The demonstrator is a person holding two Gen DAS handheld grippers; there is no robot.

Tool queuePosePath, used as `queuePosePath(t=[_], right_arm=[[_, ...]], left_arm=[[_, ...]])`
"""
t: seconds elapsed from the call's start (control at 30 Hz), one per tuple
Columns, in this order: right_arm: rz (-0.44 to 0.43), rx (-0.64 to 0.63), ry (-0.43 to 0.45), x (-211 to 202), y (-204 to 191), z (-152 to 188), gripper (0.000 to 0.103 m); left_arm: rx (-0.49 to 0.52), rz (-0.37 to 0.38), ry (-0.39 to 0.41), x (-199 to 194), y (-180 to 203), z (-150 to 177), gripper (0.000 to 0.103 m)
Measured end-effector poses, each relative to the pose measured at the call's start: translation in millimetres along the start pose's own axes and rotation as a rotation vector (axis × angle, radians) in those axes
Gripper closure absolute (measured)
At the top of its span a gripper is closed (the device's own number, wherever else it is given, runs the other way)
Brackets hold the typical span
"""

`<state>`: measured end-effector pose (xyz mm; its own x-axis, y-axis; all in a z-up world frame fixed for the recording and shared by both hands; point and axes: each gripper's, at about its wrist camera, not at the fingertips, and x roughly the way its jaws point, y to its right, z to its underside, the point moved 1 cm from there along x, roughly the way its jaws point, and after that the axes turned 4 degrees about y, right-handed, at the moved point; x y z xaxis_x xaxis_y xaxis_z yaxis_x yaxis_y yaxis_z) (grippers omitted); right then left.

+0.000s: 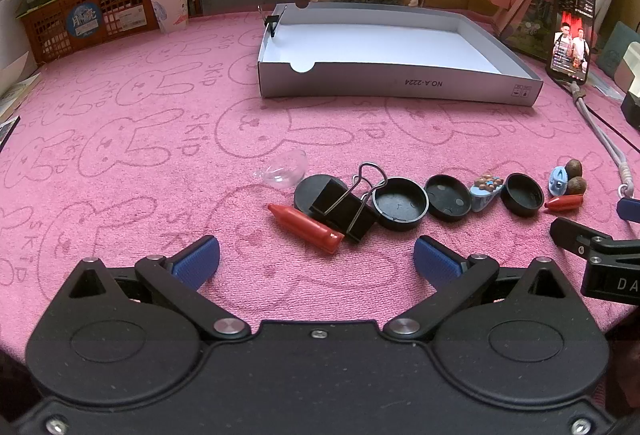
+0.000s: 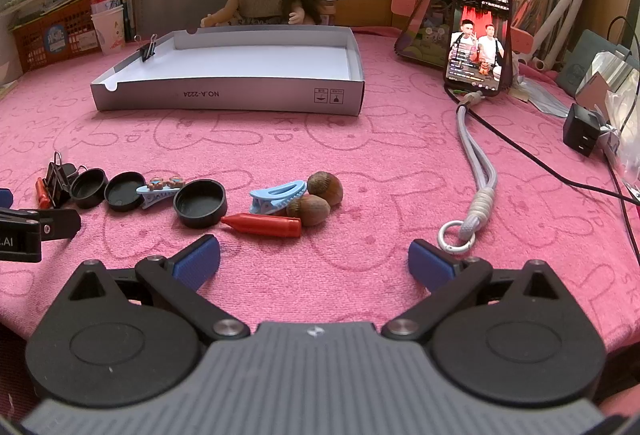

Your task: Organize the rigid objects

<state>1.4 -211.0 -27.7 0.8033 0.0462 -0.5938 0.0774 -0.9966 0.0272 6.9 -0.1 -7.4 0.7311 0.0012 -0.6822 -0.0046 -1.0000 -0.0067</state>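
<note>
A table is covered by a pink rabbit-print cloth (image 2: 360,155). On it are set a shallow grey box (image 2: 228,99), a row of black caps (image 1: 400,201), red crayons (image 2: 262,225), binder clips (image 1: 344,209), hair clips (image 2: 276,195) and nuts (image 2: 316,201), with a propped phone (image 2: 478,35) and its lanyard (image 2: 476,171) to the right.

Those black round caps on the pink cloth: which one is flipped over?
The leftmost black cap, half hidden under the binder clip, shows its flat closed side. The other three caps show hollow insides.

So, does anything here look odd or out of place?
One small binder clip is clipped onto the left wall of the otherwise empty box tray, apart from the other small items, which lie in a row on the pink cloth. Nothing looks spilled or damaged.
</note>
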Motion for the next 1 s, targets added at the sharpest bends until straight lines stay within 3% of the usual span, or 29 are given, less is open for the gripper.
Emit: queuePosePath(t=[1.0], right_arm=[[-0.002, -0.002, 0.005, -0.7, 0.4, 0.6, 0.000]], left_arm=[[0.006, 0.002, 0.006, -0.5, -0.1, 0.8, 0.000]])
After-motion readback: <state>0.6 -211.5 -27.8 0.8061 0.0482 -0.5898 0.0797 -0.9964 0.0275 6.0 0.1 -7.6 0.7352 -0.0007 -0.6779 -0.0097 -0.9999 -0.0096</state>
